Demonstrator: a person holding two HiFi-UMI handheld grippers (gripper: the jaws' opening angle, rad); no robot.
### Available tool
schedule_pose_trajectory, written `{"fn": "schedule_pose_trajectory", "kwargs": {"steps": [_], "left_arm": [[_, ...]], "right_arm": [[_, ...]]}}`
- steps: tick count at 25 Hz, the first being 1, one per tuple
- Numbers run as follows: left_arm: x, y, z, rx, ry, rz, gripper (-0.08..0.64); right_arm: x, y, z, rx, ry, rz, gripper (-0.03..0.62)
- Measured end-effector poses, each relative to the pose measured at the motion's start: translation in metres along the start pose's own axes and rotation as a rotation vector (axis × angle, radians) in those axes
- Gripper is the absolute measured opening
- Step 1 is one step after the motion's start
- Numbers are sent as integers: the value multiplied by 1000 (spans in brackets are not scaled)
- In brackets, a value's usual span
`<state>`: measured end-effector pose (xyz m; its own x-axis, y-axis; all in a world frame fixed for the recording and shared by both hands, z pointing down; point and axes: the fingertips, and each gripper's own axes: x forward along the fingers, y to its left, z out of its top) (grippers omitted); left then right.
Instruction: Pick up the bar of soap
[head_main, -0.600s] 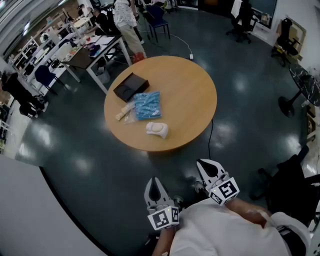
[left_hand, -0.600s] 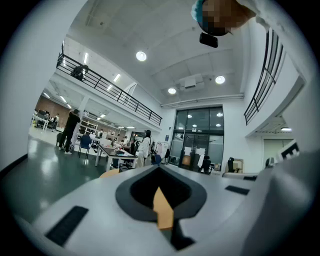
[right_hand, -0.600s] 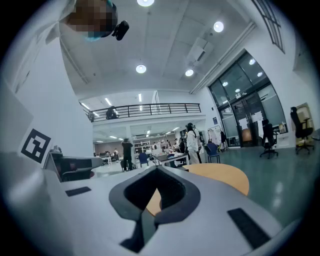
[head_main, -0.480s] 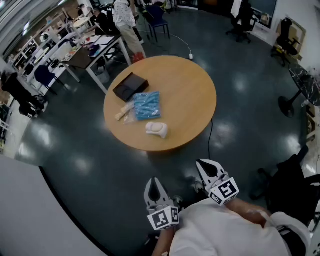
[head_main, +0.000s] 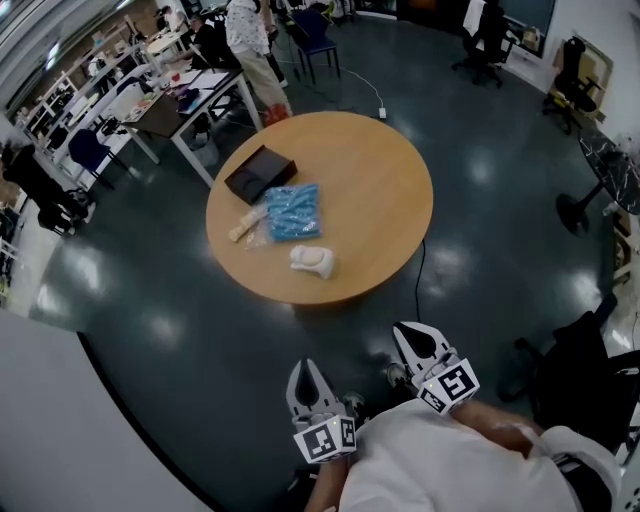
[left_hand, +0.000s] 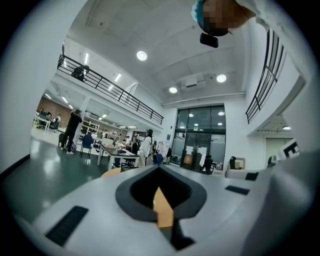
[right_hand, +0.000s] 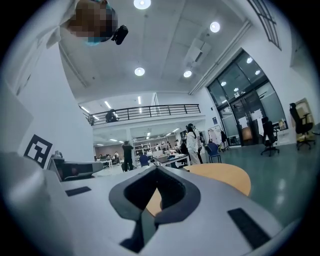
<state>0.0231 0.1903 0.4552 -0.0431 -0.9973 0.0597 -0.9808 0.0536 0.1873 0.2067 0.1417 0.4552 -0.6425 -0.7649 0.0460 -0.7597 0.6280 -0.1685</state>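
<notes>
Both my left hand-held gripper (head_main: 308, 368) and my right hand-held gripper (head_main: 413, 332) have their jaws together on nothing, held by my body and well apart from the bench (head_main: 372, 190). The bar of soap (head_main: 312, 262) (the white rounded lump, I judge) lies near the bench's near edge. Arriving with the jaws together could shove it off, and its smooth curve might squirt free. I count one soap, one black box (head_main: 260, 174), one blue packet (head_main: 294, 211) and one clear bag (head_main: 248, 227).
</notes>
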Motion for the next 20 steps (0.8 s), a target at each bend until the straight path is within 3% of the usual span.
{"fn": "schedule_pose_trajectory", "kwargs": {"steps": [13,20], "left_arm": [[21,-17,-16,-9,24,67,3],[67,-7,-13,-4,17,60,3]], "right_arm": [[10,-37,-14,35,66,67,12],[62,-45,-13,32,76,123,12]]}}
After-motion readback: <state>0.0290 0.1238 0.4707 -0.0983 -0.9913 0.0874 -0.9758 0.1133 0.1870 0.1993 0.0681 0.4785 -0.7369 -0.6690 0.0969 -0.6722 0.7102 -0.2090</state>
